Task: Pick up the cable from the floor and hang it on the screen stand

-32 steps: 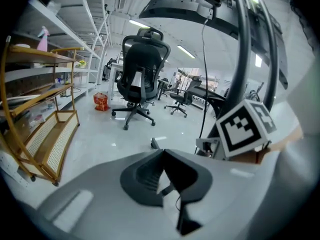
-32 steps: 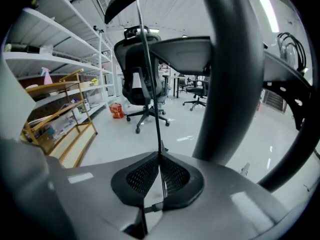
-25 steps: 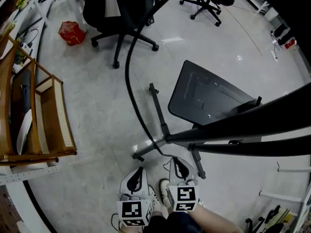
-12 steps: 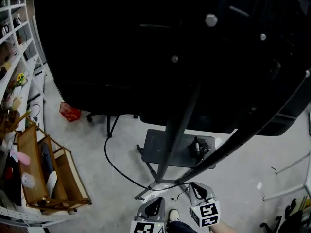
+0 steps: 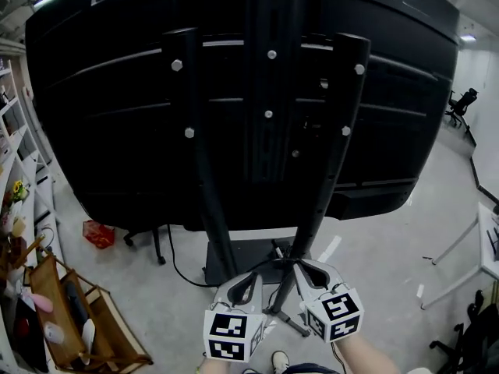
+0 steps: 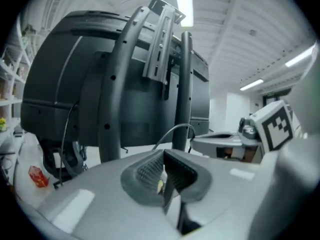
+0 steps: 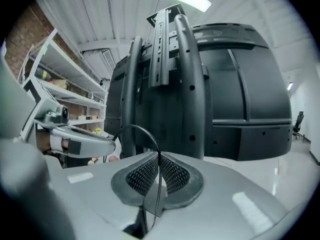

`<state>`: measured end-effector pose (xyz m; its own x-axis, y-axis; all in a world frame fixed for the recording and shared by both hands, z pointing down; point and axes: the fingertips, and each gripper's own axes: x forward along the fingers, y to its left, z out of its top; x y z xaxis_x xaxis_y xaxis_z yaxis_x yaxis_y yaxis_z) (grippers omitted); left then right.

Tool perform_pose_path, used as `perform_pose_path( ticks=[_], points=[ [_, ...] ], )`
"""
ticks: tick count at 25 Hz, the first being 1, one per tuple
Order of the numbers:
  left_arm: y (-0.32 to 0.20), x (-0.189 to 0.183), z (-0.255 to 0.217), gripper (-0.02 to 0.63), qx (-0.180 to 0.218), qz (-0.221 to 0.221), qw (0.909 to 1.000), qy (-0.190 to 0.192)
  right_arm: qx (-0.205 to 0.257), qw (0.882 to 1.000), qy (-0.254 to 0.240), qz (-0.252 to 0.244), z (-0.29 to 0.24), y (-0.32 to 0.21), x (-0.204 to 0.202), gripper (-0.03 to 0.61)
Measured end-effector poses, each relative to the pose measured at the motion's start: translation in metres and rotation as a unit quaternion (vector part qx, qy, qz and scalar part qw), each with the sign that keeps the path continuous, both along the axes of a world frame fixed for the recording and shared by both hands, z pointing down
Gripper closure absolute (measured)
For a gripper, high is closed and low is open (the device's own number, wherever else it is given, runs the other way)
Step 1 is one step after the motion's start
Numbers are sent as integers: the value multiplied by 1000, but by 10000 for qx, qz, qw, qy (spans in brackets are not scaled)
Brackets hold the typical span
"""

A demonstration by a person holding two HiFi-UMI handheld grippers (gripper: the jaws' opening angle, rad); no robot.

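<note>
The big black screen shows its back, carried on two dark uprights of the screen stand. Low in the head view, my left gripper and right gripper sit side by side just before the uprights. A thin black cable spans between them. In the left gripper view the left gripper is shut, and the cable arcs from its tip toward the right gripper. In the right gripper view the right gripper is pinched shut on the cable, which loops left.
The stand's base plate lies on the grey floor below the grippers. A red bag and a wooden rack sit at the left beside white shelves. A white table and an office chair are at the right.
The head view has swung up from the floor to the screen's back. Both grippers have risen with the cable and now sit in front of the stand's uprights.
</note>
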<state>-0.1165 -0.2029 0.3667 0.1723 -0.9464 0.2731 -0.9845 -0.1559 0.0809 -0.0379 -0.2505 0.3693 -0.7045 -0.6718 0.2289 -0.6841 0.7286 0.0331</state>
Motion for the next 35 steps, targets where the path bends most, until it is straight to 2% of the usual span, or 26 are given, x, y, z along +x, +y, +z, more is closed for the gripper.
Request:
perform_pose_path(
  ticks=[6, 9, 12, 17, 21, 26, 30, 35],
  points=[
    [-32, 17, -81, 606, 717, 262, 9962, -418, 640, 9974, -231, 255, -87, -27, 20, 566],
    [-44, 25, -107, 606, 930, 289, 9939, -509, 826, 9955, -333, 331, -115, -32, 33, 566],
    [-55, 34, -134, 606, 1129, 328, 9900, -773, 1081, 9926, -412, 364, -146, -33, 44, 566],
    [-77, 52, -213, 606, 1830, 265, 9739, -1318, 1911, 9796, -383, 483, -242, -42, 60, 565],
    [-91, 50, -284, 606, 2347, 3, 9616, -1424, 2377, 9696, -217, 544, -318, -51, 64, 565],
    [-105, 48, -362, 606, 2700, -116, 9546, -1257, 2285, 9708, -443, 583, -386, -76, 65, 565],
    [-108, 51, -391, 606, 2825, -181, 9501, -1307, 2160, 9730, -327, 745, -414, -90, 59, 565],
    [-121, 49, -380, 606, 2465, -211, 9595, -1351, 1575, 9829, 234, 930, -398, -112, 54, 564]
  ],
)
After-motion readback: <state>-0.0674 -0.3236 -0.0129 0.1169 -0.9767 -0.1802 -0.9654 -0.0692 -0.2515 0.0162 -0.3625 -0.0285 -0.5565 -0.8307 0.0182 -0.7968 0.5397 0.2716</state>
